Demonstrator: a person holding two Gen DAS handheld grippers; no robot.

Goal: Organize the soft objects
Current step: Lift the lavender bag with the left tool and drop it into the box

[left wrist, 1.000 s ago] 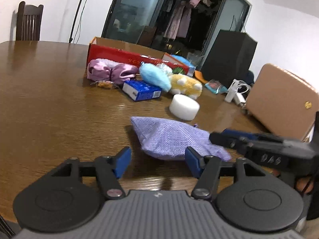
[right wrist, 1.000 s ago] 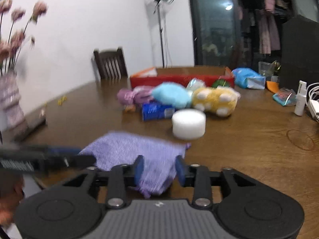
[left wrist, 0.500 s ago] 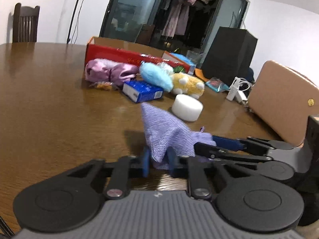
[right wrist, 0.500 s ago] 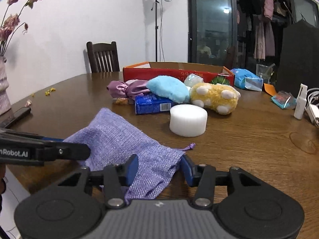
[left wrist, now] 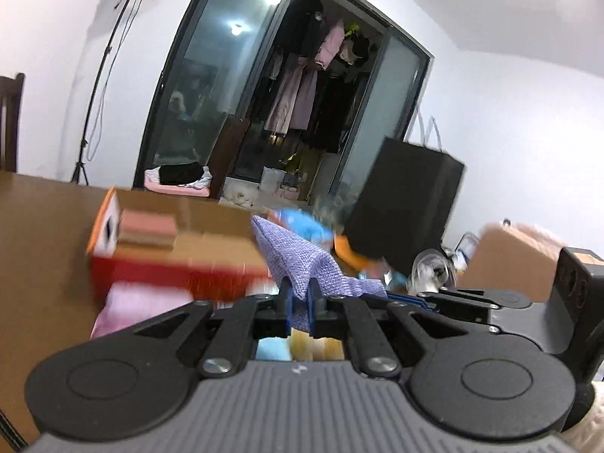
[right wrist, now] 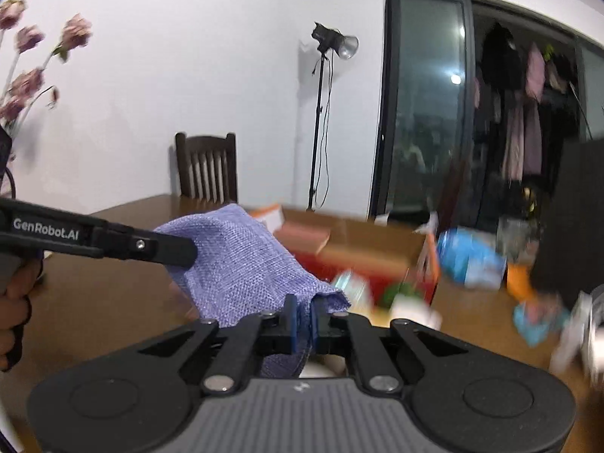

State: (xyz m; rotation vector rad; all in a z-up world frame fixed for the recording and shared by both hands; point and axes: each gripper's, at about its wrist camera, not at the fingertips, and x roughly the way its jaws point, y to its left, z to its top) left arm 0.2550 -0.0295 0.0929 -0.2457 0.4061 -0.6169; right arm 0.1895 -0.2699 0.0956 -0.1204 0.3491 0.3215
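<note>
— So, where is your purple woven pouch [left wrist: 302,260] right now?

— You hold it up off the wooden table [right wrist: 98,302], stretched between both tools. Your left gripper [left wrist: 300,311] is clamped on one edge of the cloth, its blue pads pressed together with the fabric between them. Your right gripper [right wrist: 302,319] pinches the opposite edge the same way, jaws closed on the weave.

— And what lies beyond it?

— From your right wrist camera, the pouch hangs in front of the red cardboard box [right wrist: 362,260], which sits on the table past it. A blue packet [right wrist: 470,260] lies to the right of the box, near a tall black bag [left wrist: 406,204]. From your left wrist camera, pink fabric [left wrist: 139,307] shows low on the table just beside the box, though blur hides its shape. A dark wooden chair [right wrist: 207,171] stands at the far table edge, beside a light stand [right wrist: 321,113].
</note>
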